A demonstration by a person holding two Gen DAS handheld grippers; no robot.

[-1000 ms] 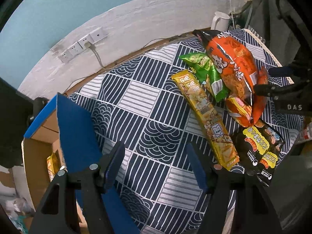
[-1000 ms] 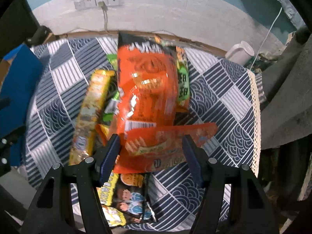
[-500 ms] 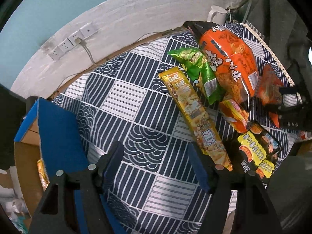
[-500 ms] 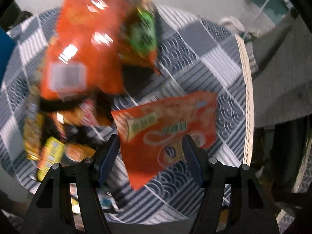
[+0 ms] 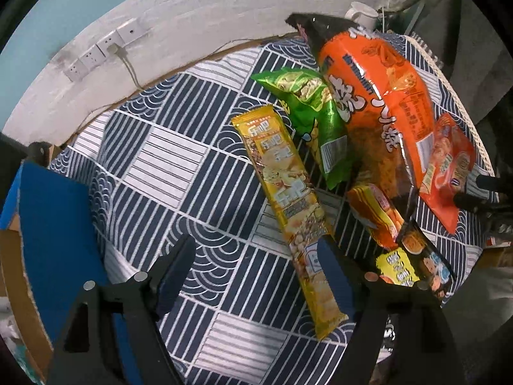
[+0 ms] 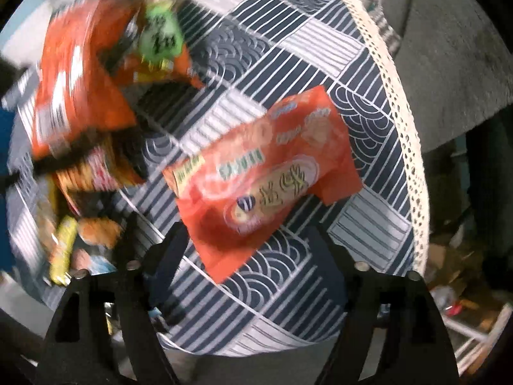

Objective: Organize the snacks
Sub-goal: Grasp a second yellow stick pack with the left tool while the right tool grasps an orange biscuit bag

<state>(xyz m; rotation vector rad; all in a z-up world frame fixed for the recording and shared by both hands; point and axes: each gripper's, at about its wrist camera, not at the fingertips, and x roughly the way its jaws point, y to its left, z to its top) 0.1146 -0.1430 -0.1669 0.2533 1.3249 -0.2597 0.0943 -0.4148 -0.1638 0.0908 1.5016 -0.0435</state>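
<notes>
Evidently both jaws widening for pickups: left gripper [image 5: 256, 256], nothing held, straddles desk [image 5: 179, 173] beside long yellow snack pack [image 5: 285, 199] under its right finger; right gripper [image 6: 247, 247], empty, hangs over flat orange packet [image 6: 266, 176] set apart from pile.

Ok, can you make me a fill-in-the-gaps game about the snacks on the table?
1. The long yellow packet lies on a cloth patterned in white and ____.
2. The biggest snack bag is mostly ____.
3. The green bag lies between the long yellow packet and the big ____ bag.

Missing words: blue; orange; orange
</notes>
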